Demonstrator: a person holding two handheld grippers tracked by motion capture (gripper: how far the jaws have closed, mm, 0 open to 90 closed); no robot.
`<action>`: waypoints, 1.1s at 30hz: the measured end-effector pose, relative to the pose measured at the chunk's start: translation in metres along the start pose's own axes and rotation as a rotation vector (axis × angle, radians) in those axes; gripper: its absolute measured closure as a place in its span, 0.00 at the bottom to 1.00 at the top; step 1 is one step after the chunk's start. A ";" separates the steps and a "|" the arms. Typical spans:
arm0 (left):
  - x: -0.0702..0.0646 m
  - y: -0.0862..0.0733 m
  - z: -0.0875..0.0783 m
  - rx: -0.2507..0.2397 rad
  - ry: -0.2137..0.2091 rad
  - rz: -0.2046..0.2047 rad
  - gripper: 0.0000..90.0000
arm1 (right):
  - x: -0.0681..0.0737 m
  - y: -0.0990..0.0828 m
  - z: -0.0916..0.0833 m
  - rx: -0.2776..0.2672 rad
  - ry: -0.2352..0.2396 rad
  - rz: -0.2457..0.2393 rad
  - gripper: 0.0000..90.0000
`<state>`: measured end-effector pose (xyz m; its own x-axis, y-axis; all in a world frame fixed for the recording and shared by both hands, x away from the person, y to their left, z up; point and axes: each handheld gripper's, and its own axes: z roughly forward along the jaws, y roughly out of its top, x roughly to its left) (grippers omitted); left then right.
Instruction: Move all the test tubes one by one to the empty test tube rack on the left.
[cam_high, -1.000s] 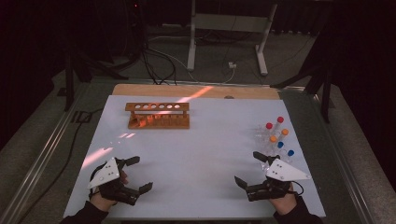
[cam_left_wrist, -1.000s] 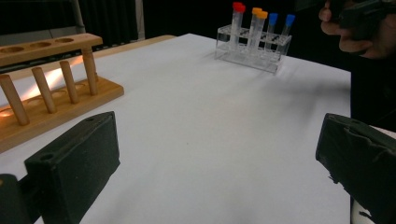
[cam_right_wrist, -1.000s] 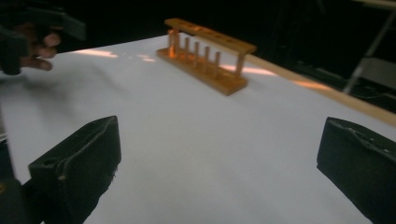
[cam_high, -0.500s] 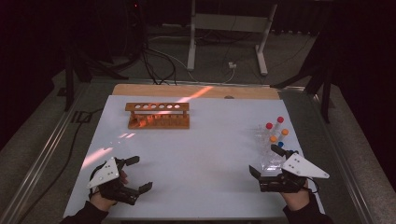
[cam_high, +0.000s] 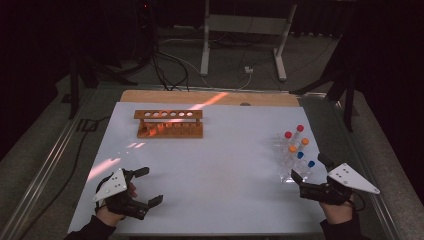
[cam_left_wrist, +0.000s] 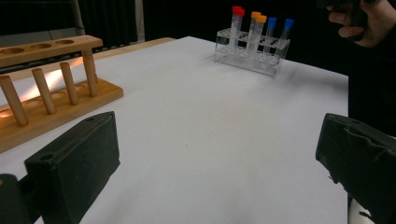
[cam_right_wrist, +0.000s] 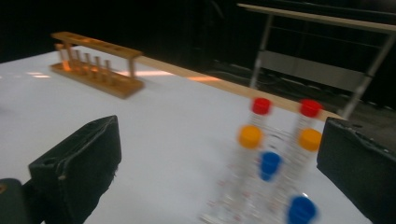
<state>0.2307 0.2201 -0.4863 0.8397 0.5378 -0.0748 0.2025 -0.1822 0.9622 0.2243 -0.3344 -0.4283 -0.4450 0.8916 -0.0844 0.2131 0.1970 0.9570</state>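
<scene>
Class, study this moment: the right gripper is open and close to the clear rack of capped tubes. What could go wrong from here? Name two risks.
1. The tubes stand tightly packed in the clear rack, so the open right gripper might knock a neighbouring tube while closing on one.
2. The clear rack looks light and sits near the table's right edge; a nudge could slide or tip it. The left gripper rests far away and cannot steady it.

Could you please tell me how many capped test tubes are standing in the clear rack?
6 capped test tubes, all in the clear rack at the table's right: two red at the back, two orange in the middle, two blue nearest the right hand-held gripper.
</scene>
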 end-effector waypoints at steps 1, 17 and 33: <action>0.000 0.000 0.000 0.004 0.000 0.000 0.01 | 0.000 0.000 0.000 0.000 0.000 0.000 0.00; 0.000 0.000 0.000 0.002 -0.002 0.002 0.01 | -0.024 -0.031 0.005 0.092 -0.115 0.103 0.18; -0.001 0.000 0.000 0.003 0.001 0.005 0.01 | -0.032 -0.042 0.015 0.254 -0.163 0.183 0.64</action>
<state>0.2302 0.2193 -0.4863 0.8402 0.5377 -0.0702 0.2002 -0.1873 0.9617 0.2423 -0.3648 -0.4695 -0.2387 0.9709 0.0194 0.4956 0.1046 0.8623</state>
